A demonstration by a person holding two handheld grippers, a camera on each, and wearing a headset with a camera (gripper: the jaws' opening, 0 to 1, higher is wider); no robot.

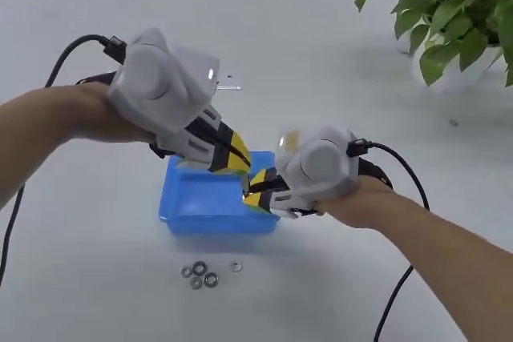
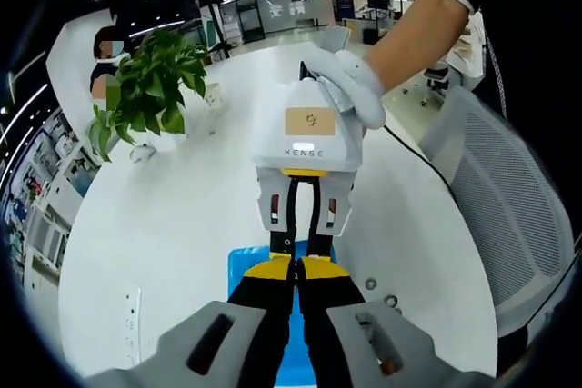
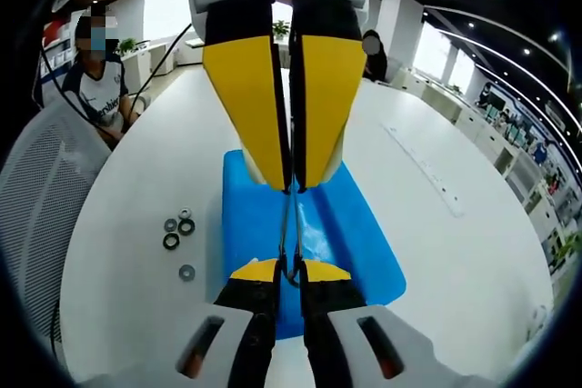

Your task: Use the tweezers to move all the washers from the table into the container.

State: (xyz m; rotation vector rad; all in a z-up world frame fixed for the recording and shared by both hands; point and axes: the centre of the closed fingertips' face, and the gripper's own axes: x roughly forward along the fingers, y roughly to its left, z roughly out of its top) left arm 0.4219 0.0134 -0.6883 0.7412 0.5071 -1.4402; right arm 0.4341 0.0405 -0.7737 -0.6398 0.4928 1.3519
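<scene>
Thin metal tweezers (image 3: 287,224) span the short gap between the two grippers, above the blue container (image 1: 200,198). My left gripper (image 1: 240,167) points down and to the right, and its yellow-tipped jaws are shut on one end of the tweezers. My right gripper (image 1: 255,194) faces it from the right, with its jaws (image 3: 291,272) shut on the other end. Several washers (image 1: 200,271) lie on the white table just in front of the container; they also show beside it as washers (image 3: 177,229) and washers (image 2: 370,284).
A potted plant (image 1: 449,14) stands at the far right of the table. A mesh chair (image 2: 509,188) is beside the table, and a person (image 3: 95,88) sits beyond it. Cables trail from both grippers. A flat white strip (image 3: 423,170) lies on the table.
</scene>
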